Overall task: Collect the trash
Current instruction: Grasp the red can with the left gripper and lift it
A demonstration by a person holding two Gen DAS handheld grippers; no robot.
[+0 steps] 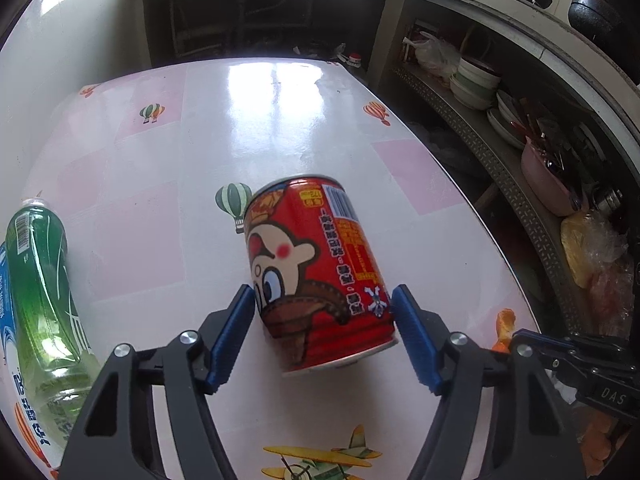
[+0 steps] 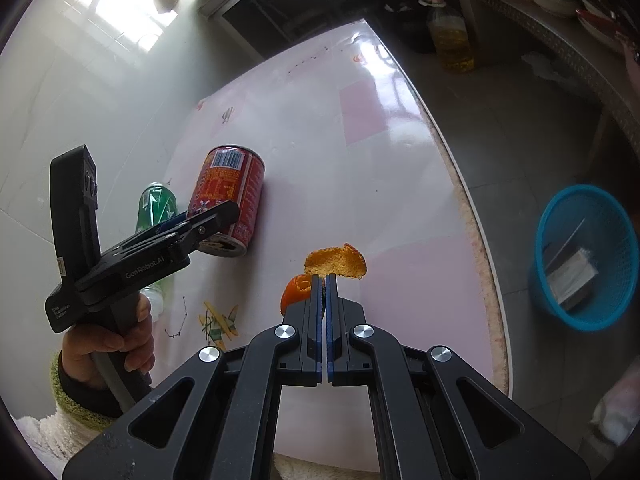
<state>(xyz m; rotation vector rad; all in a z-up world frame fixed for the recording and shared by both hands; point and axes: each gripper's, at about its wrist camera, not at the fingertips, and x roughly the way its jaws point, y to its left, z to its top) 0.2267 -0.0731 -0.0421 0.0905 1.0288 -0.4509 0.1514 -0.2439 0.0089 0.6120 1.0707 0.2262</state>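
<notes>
On the table [image 1: 280, 128], the red can [image 1: 316, 272] is the landmark: it lies on its side, base toward the left gripper [image 1: 323, 334], top pointing away. Left jaws straddle the can's near end, one pad [image 1: 234, 332] each side, slim gaps visible both sides, so not clamped yet; the opening looks sized to the can's width and the grip across the round body makes sense since a lying can would roll otherwise. Just left of the can lies a green bottle [image 1: 44, 300], also on its side, untouched; probably next in line. Right of the can and nearer the table edge, the right gripper [image 2: 324, 280] is fully closed on a strip of orange peel [image 2: 336, 262]: thin, floppy item, so jaws pinched tight at the tips, peel curling out on either side. Further right of the can, off the table and down on the floor, sits the blue basket [image 2: 624, 240] with some packaging already in it, evidently the trash target. A hand [image 2: 108, 344] holds the left tool's handle, angled down at the can. My read: peel is ready to go to the basket, can grab about to close. Risk: can skids on the glossy top if the pads close unevenly.
</notes>
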